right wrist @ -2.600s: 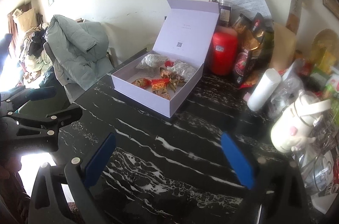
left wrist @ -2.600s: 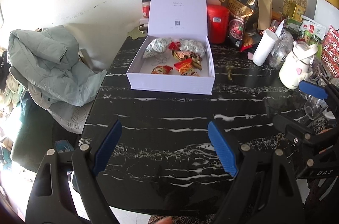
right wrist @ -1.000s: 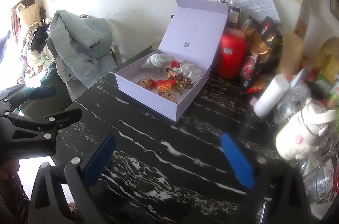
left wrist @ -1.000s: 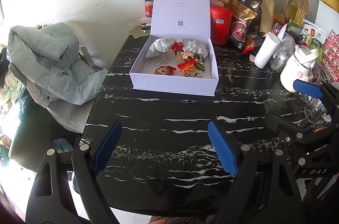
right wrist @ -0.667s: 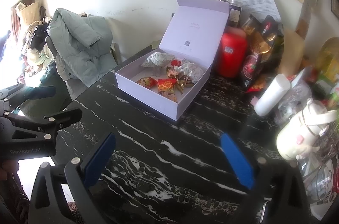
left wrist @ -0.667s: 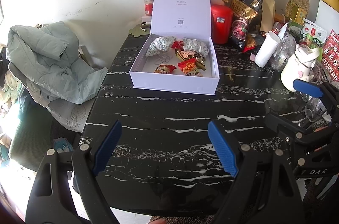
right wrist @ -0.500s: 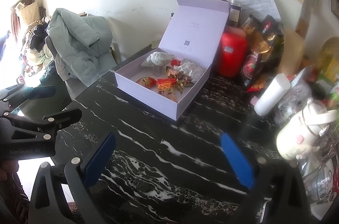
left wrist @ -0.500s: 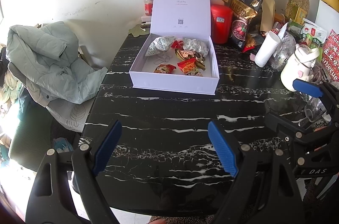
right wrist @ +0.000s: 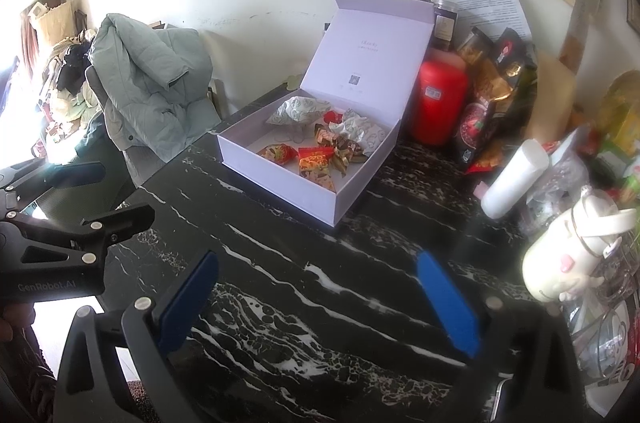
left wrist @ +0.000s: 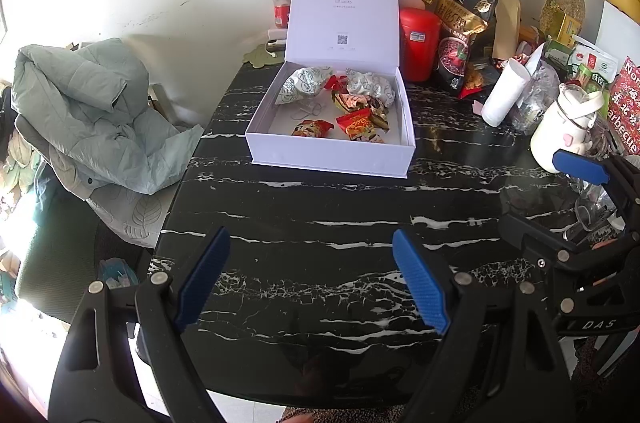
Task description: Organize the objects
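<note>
A pale lilac gift box (left wrist: pixel 328 155) stands open on the black marble table (left wrist: pixel 320 223), its lid upright at the back. Inside lie several wrapped snacks (left wrist: pixel 356 123) and two crumpled silver wrappers (left wrist: pixel 302 83). The box also shows in the right wrist view (right wrist: pixel 280 175) with the snacks (right wrist: pixel 316 159). My left gripper (left wrist: pixel 308 279) is open and empty above the near table edge. My right gripper (right wrist: pixel 316 299) is open and empty, right of the left one. Each gripper shows at the other view's edge.
Along the back right stand a red canister (left wrist: pixel 418 49), snack bags (left wrist: pixel 466 23), a white roll (left wrist: pixel 504 97) and a white jug (left wrist: pixel 564 131). A grey-green jacket (left wrist: pixel 88 115) hangs over a chair at the table's left.
Both views have shifted slightly over the table since 2.6 s ago; the box sits a little more centred. Both grippers stay open and empty.
</note>
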